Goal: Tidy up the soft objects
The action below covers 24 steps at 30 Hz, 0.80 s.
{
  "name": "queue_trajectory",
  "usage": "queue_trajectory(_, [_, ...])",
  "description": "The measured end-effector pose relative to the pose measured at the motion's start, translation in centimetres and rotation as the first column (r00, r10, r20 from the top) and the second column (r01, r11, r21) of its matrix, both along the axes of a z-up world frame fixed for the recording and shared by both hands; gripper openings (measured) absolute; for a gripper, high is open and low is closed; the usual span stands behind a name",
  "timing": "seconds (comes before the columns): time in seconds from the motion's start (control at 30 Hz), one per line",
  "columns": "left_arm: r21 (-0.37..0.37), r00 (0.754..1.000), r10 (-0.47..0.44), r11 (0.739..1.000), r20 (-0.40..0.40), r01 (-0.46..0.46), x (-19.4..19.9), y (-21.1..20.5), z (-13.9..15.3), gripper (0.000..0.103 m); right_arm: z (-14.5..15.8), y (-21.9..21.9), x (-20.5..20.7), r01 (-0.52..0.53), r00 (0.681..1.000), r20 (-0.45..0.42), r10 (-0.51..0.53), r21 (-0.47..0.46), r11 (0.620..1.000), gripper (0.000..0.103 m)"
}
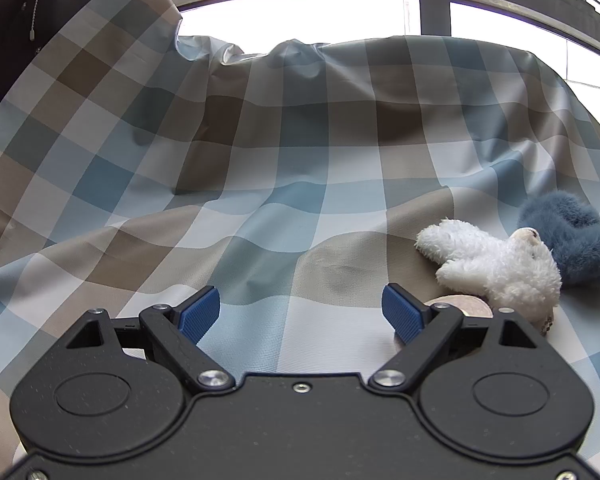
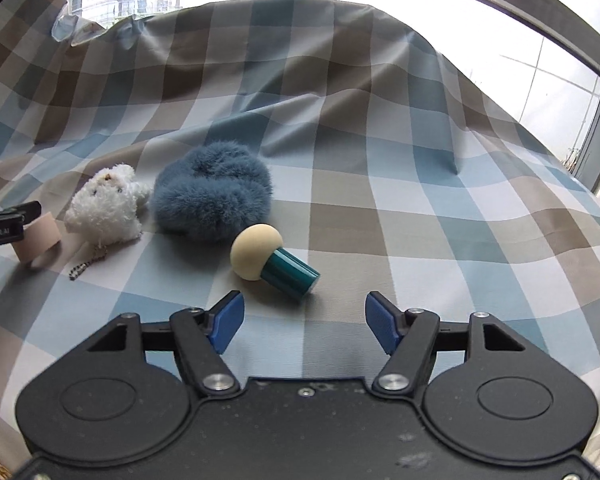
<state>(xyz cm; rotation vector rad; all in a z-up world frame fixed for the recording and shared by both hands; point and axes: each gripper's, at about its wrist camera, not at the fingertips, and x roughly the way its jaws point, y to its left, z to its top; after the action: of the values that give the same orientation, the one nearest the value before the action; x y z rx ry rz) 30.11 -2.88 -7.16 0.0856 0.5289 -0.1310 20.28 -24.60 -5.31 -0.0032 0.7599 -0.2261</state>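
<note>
Soft objects lie together on a checked cloth (image 2: 380, 208) in blue, beige and white. In the right wrist view, a white plush toy (image 2: 106, 206) with a small ball chain is at the middle left, and a blue fluffy scrunchie (image 2: 214, 192) lies just beside it on the right. A cream sponge with a teal handle (image 2: 274, 260) lies tilted on its side just below the scrunchie, near the centre of the frame. At the left edge a beige tape roll (image 2: 36, 240) stands beside the tip of the left gripper (image 1: 300, 312).

The right gripper (image 2: 304, 324) is at the bottom of its frame; its fingers stand apart with only cloth between them, and the sponge lies just above them, not touching. The left gripper's fingers are wide and hold nothing.
</note>
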Motion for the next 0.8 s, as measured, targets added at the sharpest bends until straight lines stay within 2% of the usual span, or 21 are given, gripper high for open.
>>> queue_trajectory(0.13, [0.0, 1.0, 0.001, 1.0, -0.001, -0.001, 0.0, 0.0, 0.0, 0.085, -0.5, 0.2, 2.1, 0.076, 0.997, -0.015, -0.075, 0.15, 0.986, 0.069])
queue_trajectory(0.2, [0.0, 1.0, 0.001, 1.0, -0.001, -0.001, 0.0, 0.0, 0.0, 0.085, -1.1, -0.1, 3.4, 0.157, 0.988, -0.035, -0.153, 0.225, 0.962, 0.067])
queue_trajectory(0.27, [-0.002, 1.0, 0.002, 1.0, -0.002, -0.002, 0.0, 0.0, 0.0, 0.085, -1.3, 0.2, 3.9, 0.205, 0.978, -0.015, -0.206, 0.203, 0.957, 0.057])
queue_trajectory(0.47, [-0.009, 1.0, -0.001, 1.0, -0.003, 0.001, 0.0, 0.1, 0.0, 0.086, -2.6, 0.7, 3.3, 0.17, 0.98, 0.078, -0.183, 0.148, 0.974, 0.055])
queue_trajectory(0.6, [-0.026, 1.0, -0.027, 0.999, 0.007, 0.027, -0.3, 0.3, 0.2, 0.086, -2.9, -0.7, 2.8, 0.171, 0.971, 0.125, -0.202, 0.226, 0.959, 0.055])
queue_trajectory(0.8, [-0.041, 0.997, -0.073, 0.997, -0.005, 0.073, -0.7, 0.2, 1.4, 0.086, -3.2, -0.2, 3.0, 0.165, 0.971, 0.138, -0.194, 0.199, 0.966, 0.057])
